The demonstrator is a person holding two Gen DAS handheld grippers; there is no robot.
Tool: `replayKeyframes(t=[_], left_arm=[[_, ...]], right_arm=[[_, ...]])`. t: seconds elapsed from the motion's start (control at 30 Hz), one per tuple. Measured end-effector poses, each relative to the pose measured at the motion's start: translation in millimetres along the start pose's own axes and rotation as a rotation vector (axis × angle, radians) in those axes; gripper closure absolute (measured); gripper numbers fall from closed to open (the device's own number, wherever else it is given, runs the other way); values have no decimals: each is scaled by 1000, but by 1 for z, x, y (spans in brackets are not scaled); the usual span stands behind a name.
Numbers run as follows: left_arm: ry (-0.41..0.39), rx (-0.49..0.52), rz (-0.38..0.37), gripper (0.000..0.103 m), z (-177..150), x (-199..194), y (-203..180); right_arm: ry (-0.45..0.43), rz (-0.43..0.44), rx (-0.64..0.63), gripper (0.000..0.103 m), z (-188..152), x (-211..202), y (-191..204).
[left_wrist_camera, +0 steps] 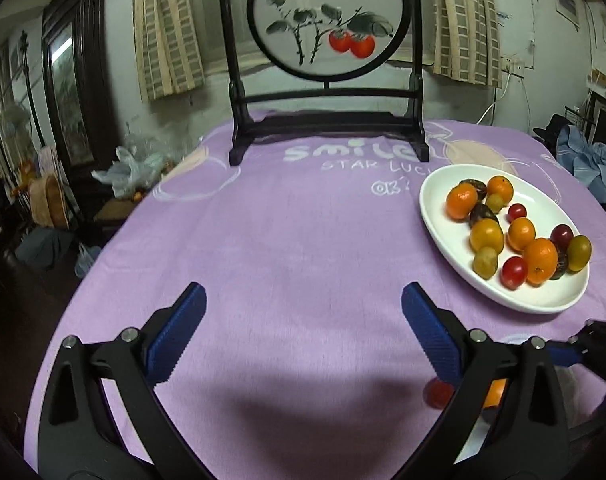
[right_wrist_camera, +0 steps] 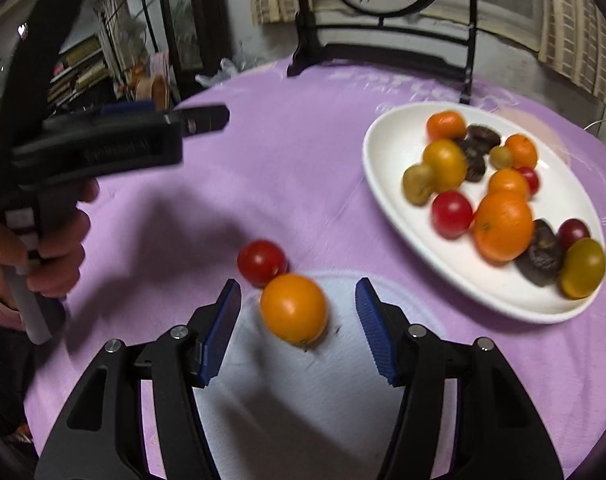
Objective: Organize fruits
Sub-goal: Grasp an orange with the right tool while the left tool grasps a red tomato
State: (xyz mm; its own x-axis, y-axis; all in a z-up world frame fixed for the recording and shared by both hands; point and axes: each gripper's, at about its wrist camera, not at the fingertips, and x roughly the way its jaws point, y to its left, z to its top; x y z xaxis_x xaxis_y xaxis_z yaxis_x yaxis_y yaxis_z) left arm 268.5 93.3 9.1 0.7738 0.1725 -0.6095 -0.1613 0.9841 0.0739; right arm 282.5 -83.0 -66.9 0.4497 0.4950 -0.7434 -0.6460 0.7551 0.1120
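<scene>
The right gripper stands apart astride the orange fruit, so it should centre before clamping; the left gripper gapes empty

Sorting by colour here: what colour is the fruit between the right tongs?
Orange-yellow fruit, lying loose on the cloth; clearest in the right wrist view.

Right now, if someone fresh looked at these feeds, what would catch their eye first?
Probably the white oval plate heaped with oranges, cherry tomatoes and dark fruits, on the right of the purple tablecloth. Next, the loose orange and red cherry tomato lying off the plate, just ahead of the open right gripper. At the back stands a round persimmon painting in a dark frame.
</scene>
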Motion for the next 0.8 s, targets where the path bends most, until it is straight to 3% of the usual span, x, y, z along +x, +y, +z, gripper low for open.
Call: replayKeyframes(t=[0.3,0.4,0.47,0.6,0.7,0.8], left_arm=[[-18,52,23,3,-7,-6,-9],[-18,63,24,3,-7,-6,-12],[-17,64,26,3,-7,-6,-12],[-12,53,32,3,-8,-4,-11],[4,48,14,3,-11,-3,-13],[27,58,-37,3,-15,-2,-19]], right_arm=[[12,-25,-21,43,-1,11,5],[3,-30,-28,53,0,11,7],[21,-34,-21,66,-2,13,7],[21,-49,-27,67,-3,11,9],[-34,-35,50,67,-1,-7,-5],[-140,-80,160,67,2,-34,-29]])
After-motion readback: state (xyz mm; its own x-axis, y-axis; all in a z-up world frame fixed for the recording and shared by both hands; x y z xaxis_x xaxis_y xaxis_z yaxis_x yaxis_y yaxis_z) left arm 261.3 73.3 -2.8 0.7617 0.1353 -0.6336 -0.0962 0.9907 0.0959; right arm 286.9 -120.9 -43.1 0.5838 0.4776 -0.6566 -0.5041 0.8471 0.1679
